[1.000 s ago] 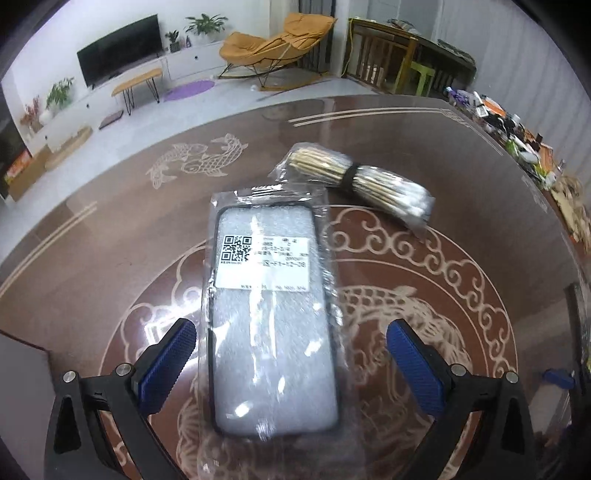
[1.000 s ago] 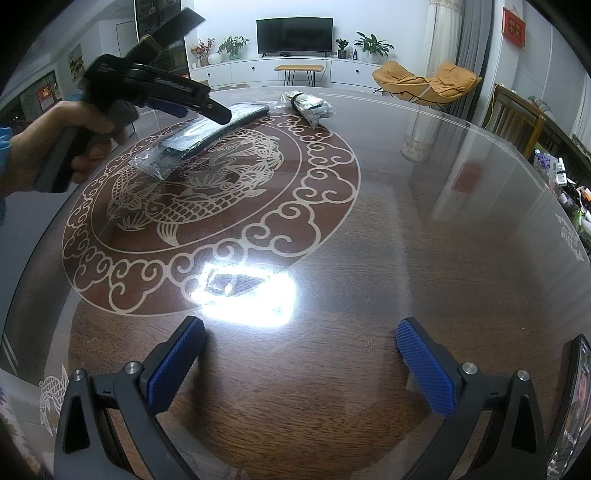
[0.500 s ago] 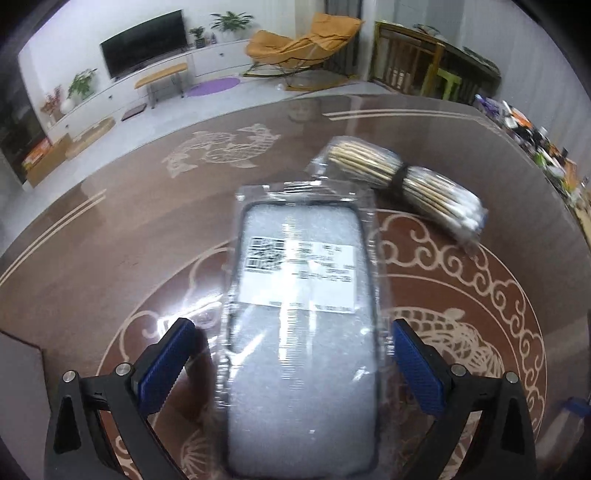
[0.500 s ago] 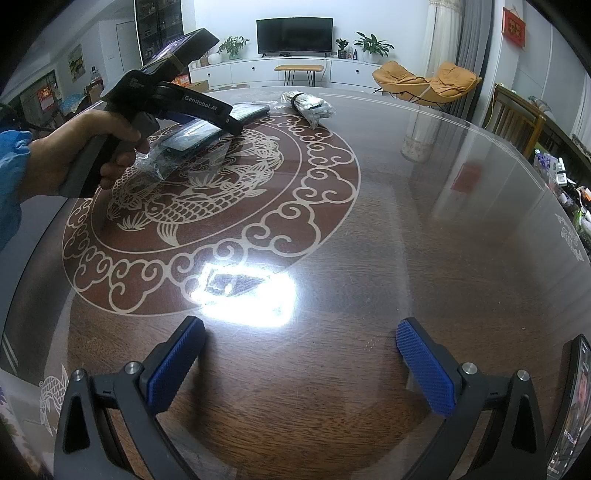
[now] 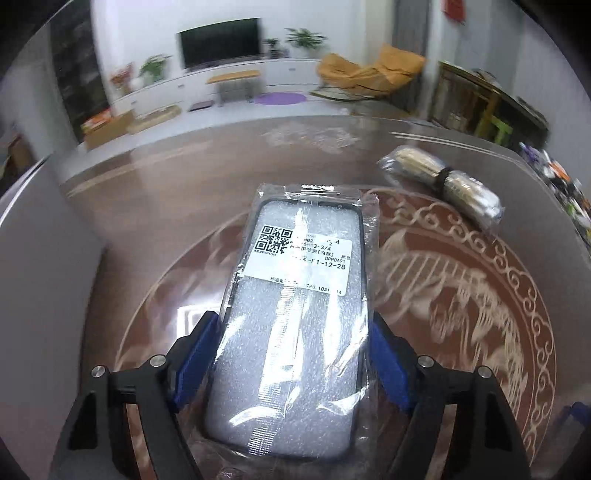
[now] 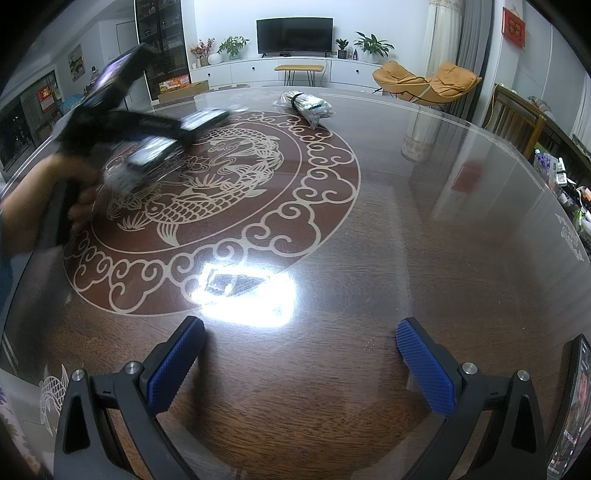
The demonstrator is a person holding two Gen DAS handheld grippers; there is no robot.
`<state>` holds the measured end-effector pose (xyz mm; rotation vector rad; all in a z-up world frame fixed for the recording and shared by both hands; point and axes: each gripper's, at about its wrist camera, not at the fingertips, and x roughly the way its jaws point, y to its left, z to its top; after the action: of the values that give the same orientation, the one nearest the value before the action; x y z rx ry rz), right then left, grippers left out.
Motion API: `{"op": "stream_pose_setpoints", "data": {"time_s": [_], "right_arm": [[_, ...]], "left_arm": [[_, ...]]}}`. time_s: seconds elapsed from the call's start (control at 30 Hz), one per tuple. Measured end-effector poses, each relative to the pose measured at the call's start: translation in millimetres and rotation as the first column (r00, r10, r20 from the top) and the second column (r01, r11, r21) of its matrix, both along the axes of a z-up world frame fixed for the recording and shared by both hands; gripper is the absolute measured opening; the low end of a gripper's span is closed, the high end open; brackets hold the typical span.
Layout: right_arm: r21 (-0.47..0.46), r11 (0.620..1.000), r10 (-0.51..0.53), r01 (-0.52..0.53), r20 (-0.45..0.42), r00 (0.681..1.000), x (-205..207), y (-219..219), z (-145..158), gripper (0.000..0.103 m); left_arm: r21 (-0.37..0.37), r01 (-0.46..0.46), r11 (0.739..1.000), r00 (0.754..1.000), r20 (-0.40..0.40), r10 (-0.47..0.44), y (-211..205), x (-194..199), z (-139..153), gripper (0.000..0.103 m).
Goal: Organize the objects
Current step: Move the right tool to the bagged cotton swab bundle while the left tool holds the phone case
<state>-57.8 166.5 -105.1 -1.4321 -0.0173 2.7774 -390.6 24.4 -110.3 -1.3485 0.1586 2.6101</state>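
Glass-topped worktop [image 6: 424, 229], carp pattern.
Left tool [image 5: 291, 362] closing on the bagged phone case [image 5: 295, 314] (pads touching); right tool [image 6: 301, 362] spread, empty.

Pretty clearly somebody's home, an open living and dining room. Big round table [image 6: 424, 229] right here, dark wood under a glass top with a koi-and-cloud pattern in the middle. At the far wall there's a flat TV [image 6: 294, 36] on a long white cabinet [image 6: 258, 70], potted plants [image 6: 371, 46] along the top and a small wooden bench [image 6: 299, 68] in front. Far right, an orange lounge chair [image 6: 424, 83] by grey curtains [image 6: 476, 48], and a wooden dining chair [image 6: 511, 114] nearer. Far left has a dark glass-door display cabinet [image 6: 162, 40]. A purple round rug [image 5: 280, 98] lies on the pale floor.
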Motion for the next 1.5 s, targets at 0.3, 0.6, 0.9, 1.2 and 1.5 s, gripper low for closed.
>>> {"op": "stream_pose_setpoints", "data": {"time_s": [0.3, 0.6, 0.9, 1.2, 1.5], "right_arm": [[0.000, 1.000, 0.000, 0.000, 0.000, 1.000, 0.1, 0.1, 0.0, 0.103], [0.000, 1.000, 0.000, 0.000, 0.000, 1.000, 0.2, 0.1, 0.0, 0.103], [-0.001, 1.000, 0.000, 0.000, 0.000, 1.000, 0.0, 0.1, -0.1, 0.103], [-0.005, 1.000, 0.002, -0.002, 0.002, 1.000, -1.8, -0.2, -0.1, 0.103], [0.004, 0.996, 0.088, -0.088, -0.043, 0.995, -124.8, 4.9, 26.5, 0.103]], "left_arm": [[0.002, -0.166, 0.986, 0.986, -0.005, 0.166, -41.8, 77.6, -7.9, 0.090], [-0.004, -0.135, 0.991, 0.991, 0.017, 0.135, -40.8, 87.2, -11.4, 0.103], [-0.002, -0.135, 0.991, 0.991, 0.013, 0.135, -40.3, 88.6, -10.6, 0.103], [-0.002, -0.134, 0.991, 0.991, 0.014, 0.134, -39.9, 88.2, -11.0, 0.103], [-0.002, -0.134, 0.991, 0.991, 0.014, 0.134, -40.1, 88.2, -10.9, 0.103]]}}
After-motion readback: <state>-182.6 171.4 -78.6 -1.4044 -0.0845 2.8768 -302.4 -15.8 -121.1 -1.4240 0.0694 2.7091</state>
